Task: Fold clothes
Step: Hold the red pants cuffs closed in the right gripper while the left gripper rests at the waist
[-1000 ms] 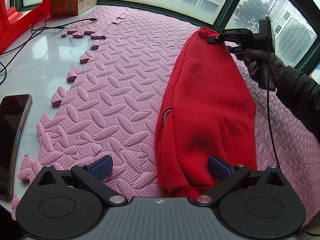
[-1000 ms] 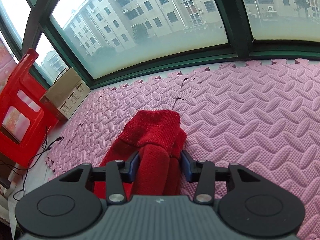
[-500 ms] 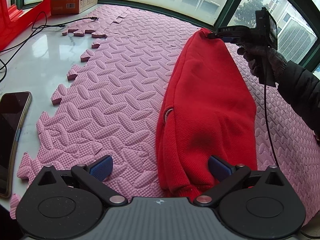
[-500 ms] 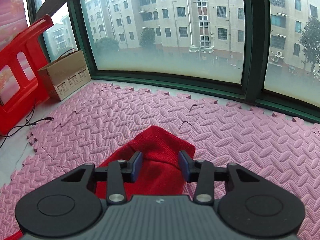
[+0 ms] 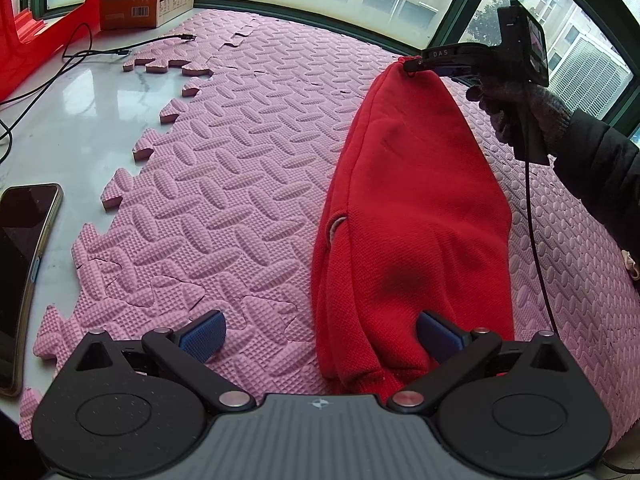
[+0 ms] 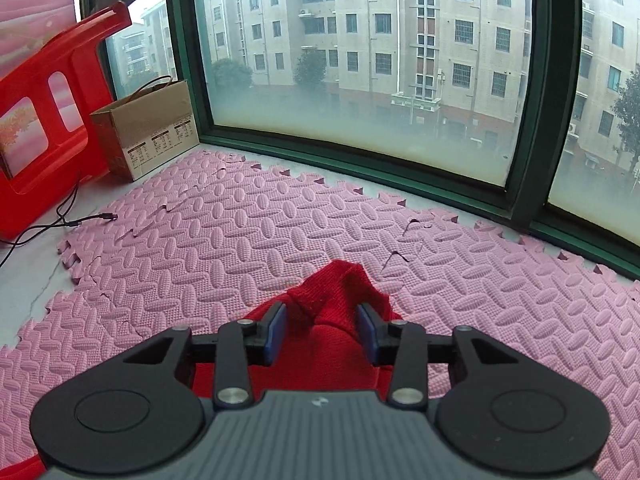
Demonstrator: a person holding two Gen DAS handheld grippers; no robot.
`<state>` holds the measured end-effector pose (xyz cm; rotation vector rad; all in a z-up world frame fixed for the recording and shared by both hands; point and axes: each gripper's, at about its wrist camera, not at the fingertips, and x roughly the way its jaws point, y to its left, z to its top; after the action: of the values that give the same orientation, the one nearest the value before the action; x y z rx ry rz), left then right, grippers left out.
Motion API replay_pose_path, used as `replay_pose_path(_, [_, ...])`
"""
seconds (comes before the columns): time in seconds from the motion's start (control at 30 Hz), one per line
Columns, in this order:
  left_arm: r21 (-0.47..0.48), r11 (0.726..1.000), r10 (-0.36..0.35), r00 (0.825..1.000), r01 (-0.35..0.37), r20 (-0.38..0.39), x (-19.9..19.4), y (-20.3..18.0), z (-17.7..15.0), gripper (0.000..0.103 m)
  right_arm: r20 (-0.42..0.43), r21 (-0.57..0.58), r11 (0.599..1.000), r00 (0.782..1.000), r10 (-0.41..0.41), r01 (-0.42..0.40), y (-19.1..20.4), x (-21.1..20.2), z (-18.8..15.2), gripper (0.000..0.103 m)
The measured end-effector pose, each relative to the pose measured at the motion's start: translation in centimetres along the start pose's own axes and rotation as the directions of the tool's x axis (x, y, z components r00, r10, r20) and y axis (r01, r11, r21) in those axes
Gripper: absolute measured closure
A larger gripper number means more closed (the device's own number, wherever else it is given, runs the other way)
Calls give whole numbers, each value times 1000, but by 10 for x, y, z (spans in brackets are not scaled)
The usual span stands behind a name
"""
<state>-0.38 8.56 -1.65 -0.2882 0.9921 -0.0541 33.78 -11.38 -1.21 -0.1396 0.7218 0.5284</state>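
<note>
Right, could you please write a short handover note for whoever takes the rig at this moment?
Right gripper: jaws have just been closing and clamp the red top's far end, held raised above the mat.
Left gripper: jaws wide open around the top's near end, which lies on the mat; no grip.
Done: top looks folded lengthwise into a narrow strip.
Left: probably bring the far end over to the near end, then flatten.

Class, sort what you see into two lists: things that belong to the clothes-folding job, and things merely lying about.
Part of the job:
red garment
right gripper, clamped on its far end
left gripper, open at its near end
pink mat

Lying about:
phone
cardboard box
cable
red stool
</note>
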Motion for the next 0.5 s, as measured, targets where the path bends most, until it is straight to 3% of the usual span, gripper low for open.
replay_pose_path(0.17, [0, 1000, -1, 1000, 1, -2, 0, 1, 0, 0, 3, -19, 1000, 1000, -21, 21, 10, 10, 0, 63])
replay_pose_path(0.27, [-3, 1000, -3, 1000, 3, -2, 0, 1, 0, 0, 27, -29, 994, 994, -102, 103, 14, 6, -1, 64])
replay_pose_path(0.43, [-1, 1000, -5, 1000, 5, 0, 0, 2, -1, 0, 55, -64, 990, 991, -121, 125, 11, -10, -3, 65])
replay_pose_path(0.5, [0, 1000, -5, 1000, 5, 0, 0, 2, -1, 0, 73, -61, 995, 994, -79, 84, 11, -18, -4, 64])
